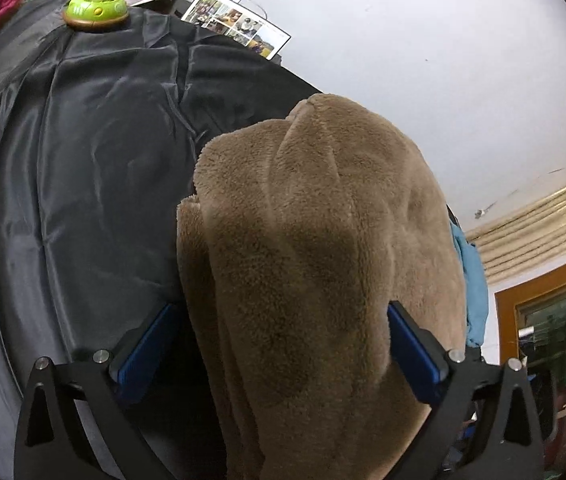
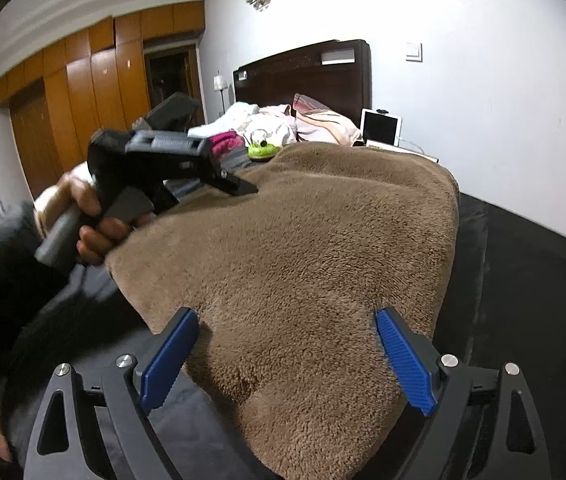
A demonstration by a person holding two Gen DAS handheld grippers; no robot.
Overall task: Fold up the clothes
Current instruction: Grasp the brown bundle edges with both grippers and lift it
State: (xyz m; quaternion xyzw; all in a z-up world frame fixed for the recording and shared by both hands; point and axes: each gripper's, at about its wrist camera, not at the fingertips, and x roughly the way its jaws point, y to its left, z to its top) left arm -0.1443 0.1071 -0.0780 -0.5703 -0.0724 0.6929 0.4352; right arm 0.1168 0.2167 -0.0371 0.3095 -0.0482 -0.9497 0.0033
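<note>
A brown fleece garment point(image 1: 323, 248) lies in a thick folded heap on the black sheet point(image 1: 83, 168) of the bed. In the left wrist view it fills the space between my left gripper's point(image 1: 283, 340) wide-open blue fingers point(image 1: 147, 352) and spills over them. In the right wrist view the same fleece point(image 2: 303, 260) lies between my right gripper's point(image 2: 287, 352) open blue pads point(image 2: 403, 364). The left gripper point(image 2: 239, 184) also shows in the right wrist view, held by a hand above the fleece's far left edge.
A green round toy point(image 1: 95, 8) sits at the far end of the black sheet. Pillows and crumpled clothes point(image 2: 275, 124) lie by the dark headboard point(image 2: 303, 76). A tablet point(image 2: 381, 126) and photo sheet point(image 1: 235, 22) stand beside the bed. A blue cloth point(image 1: 475, 292) hangs at the right.
</note>
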